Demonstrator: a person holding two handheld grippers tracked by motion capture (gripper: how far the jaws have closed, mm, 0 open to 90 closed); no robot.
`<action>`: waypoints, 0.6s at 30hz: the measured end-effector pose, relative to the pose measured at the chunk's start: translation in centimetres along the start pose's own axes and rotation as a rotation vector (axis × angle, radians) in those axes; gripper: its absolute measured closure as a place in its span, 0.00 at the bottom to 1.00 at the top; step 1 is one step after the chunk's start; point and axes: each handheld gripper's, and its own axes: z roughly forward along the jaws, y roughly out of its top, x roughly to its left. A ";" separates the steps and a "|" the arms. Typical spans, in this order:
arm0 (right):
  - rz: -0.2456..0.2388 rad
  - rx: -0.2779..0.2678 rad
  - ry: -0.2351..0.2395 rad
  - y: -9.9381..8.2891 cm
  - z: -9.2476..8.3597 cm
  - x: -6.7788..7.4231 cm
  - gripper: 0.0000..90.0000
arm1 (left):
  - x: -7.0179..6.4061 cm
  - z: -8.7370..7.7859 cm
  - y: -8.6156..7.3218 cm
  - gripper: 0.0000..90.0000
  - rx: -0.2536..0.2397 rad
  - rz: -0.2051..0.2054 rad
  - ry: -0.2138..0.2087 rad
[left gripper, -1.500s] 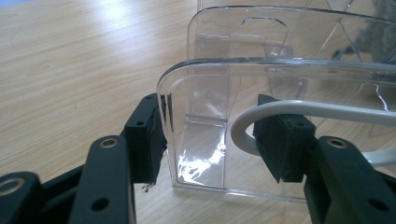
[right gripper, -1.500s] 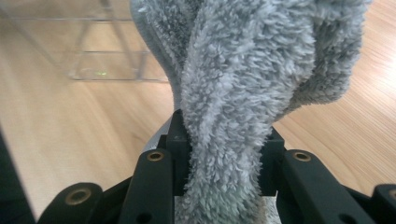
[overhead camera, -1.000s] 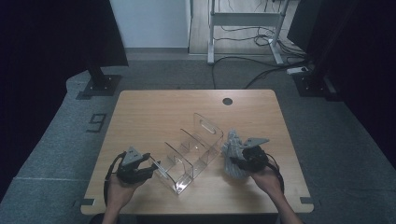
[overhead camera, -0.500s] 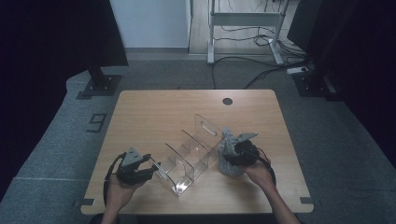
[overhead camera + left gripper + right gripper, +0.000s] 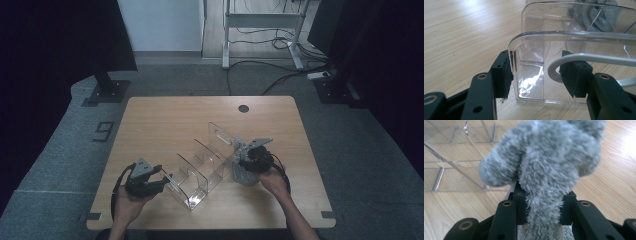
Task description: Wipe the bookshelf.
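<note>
Pale wood grain runs across the table (image 5: 165,120), which stands on grey carpet with dark stands and cables beyond it. Nearest, at the lower left of the high view, the left gripper (image 5: 161,183) has its jaws set on either side of the end wall of a clear acrylic divider rack (image 5: 200,170); in the left gripper view the left pad touches the wall, while a white cable loop lies before the right pad, so a full clamp cannot be told. That rack (image 5: 574,45) looks stiff, slick and light, apt to slide or crack; its end wall by the base seems the safest hold. At the right of centre, the right gripper (image 5: 239,162) has just been closing its jaws on a grey plush toy (image 5: 549,165) and now pinches a narrow fold of it. The toy (image 5: 245,175), just beside the rack's far end, seems soft, light and squashy, so a deep pinch should hold.
</note>
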 end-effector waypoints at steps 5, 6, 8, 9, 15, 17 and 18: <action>0.001 0.008 0.005 0.1 0.4 -0.3 0.78 | 0.0 0.0 0.1 0.50 0.002 0.004 -0.005; -0.002 0.014 0.005 0.1 0.5 -0.3 0.78 | 0.0 0.0 0.1 0.50 0.002 0.004 -0.006; -0.005 0.026 -0.002 0.1 0.9 -0.1 0.78 | 0.0 0.0 0.0 0.50 0.001 0.004 -0.007; -0.007 0.030 -0.002 0.0 1.0 -0.2 0.78 | 0.0 0.0 0.0 0.50 0.001 0.004 -0.006; -0.012 0.068 -0.012 -0.4 2.1 0.0 0.79 | -0.1 0.0 0.0 0.50 -0.003 0.000 -0.003; -0.014 0.077 -0.015 -0.5 2.3 0.0 0.79 | -0.1 0.0 0.0 0.50 -0.005 -0.002 -0.002; -0.015 0.080 -0.016 -0.5 2.4 0.0 0.79 | -0.1 0.0 0.0 0.50 -0.006 -0.003 -0.001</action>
